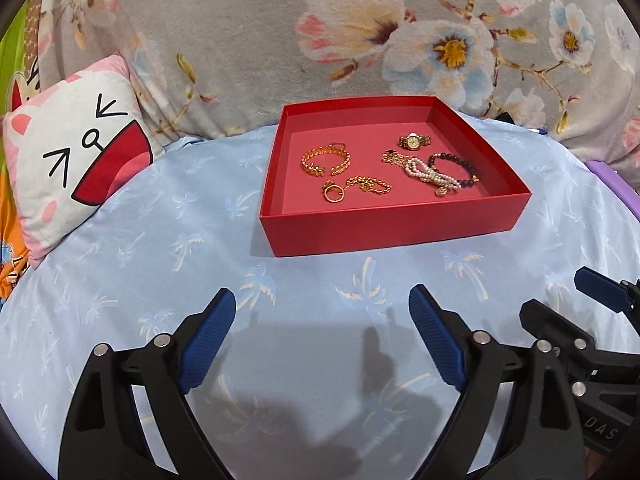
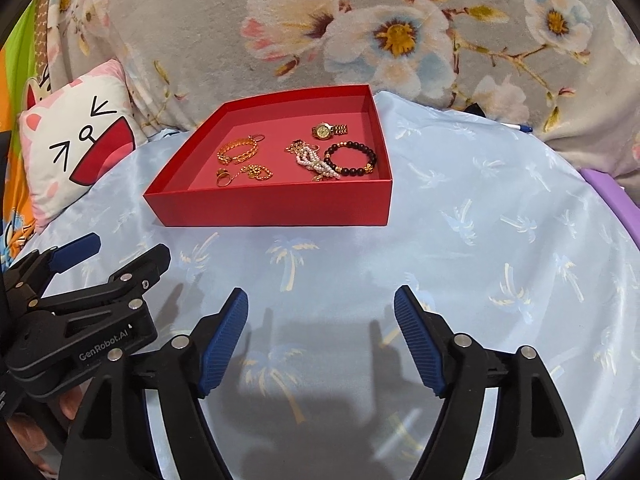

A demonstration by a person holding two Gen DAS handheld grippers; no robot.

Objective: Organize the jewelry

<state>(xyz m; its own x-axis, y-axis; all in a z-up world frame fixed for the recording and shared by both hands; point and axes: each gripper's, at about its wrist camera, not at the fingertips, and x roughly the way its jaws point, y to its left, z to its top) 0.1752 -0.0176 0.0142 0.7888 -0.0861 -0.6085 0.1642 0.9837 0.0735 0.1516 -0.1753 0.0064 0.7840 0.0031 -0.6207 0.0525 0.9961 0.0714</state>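
Left wrist view: red tray resting on a pale blue palm-print sheet, ahead of the left claw and slightly to its right, well apart from the fingertips. Inside the tray lie a gold chain bracelet, a gold chain with a ring, a pearl strand, a dark bead bracelet and a gold watch nearest the far wall; pearl strand and bead bracelet overlap. Left claw: jaws spread wide, nothing between them, only sheet below. Right claw enters at the lower right edge, just beside the left one. Right wrist view: same tray ahead of the right claw and to its left; jaws apart and empty. Beyond the tray, a grey floral blanket; far left of both claws, a cartoon-face pillow.
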